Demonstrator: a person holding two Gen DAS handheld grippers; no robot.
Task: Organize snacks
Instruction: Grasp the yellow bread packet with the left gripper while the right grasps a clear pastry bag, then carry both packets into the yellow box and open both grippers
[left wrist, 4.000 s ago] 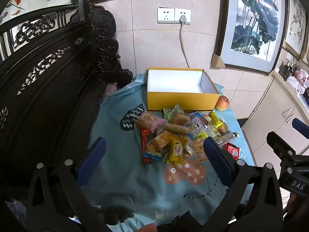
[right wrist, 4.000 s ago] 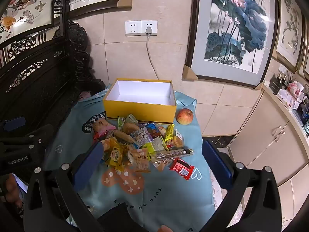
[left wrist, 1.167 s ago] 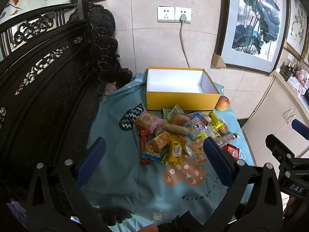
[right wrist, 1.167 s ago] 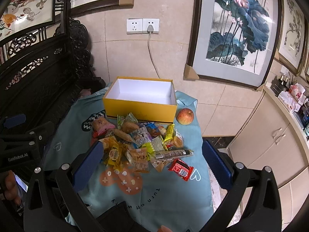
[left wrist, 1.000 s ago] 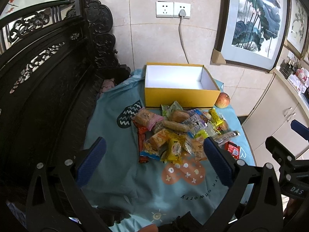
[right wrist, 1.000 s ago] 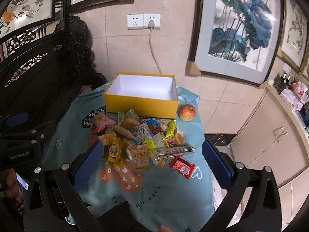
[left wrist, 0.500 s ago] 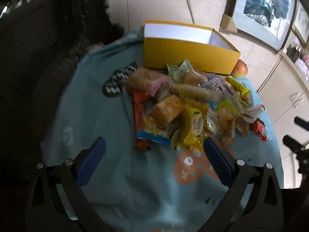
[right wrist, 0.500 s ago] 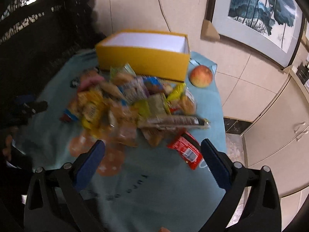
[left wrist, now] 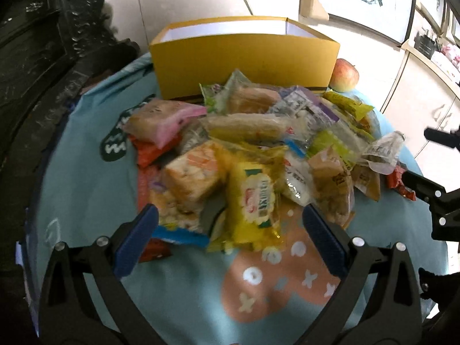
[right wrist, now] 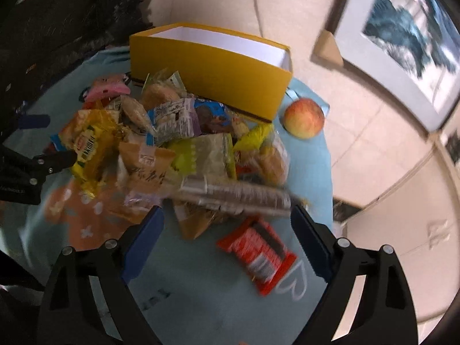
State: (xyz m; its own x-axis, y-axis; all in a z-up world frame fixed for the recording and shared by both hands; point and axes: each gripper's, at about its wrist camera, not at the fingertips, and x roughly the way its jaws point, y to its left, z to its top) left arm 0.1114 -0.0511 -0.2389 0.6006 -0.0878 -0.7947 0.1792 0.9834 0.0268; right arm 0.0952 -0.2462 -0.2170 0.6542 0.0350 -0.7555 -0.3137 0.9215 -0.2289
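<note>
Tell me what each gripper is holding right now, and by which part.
Nothing is held. The left gripper stands open over the yellow packet; the right gripper, jaws closing, has the red wrapper between them, untouched.

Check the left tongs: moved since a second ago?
Yes. The left tongs have dropped toward the snack pile: the yellow box now looms larger and higher in the left wrist view, with the wall sockets gone from view.
</note>
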